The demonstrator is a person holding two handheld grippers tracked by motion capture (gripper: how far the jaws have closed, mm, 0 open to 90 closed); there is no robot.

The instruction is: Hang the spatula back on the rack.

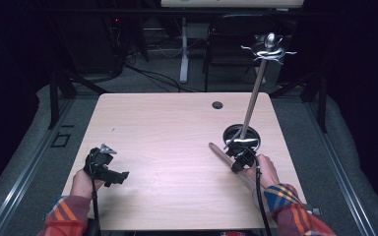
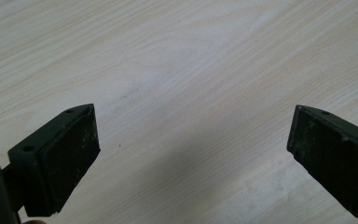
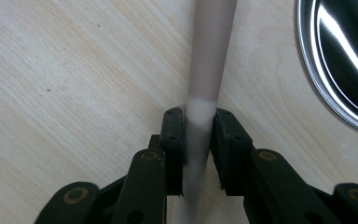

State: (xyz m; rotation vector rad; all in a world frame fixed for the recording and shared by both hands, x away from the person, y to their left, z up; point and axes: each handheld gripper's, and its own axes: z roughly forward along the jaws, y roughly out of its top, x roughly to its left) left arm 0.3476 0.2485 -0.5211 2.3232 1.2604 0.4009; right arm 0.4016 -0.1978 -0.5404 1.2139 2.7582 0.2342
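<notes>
We are clamping the right gripper [image 3: 198, 149] on a rod [image 3: 209, 70] lying beside the stand [image 1: 242, 136], readying a lift. The left gripper [image 2: 191, 154] is waiting, jaws wide over bare counter [image 2: 177, 70].

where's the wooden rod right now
In the high view the wooden rod lies on the table at right, just left of the round metal base, clamped in the right gripper.
</notes>
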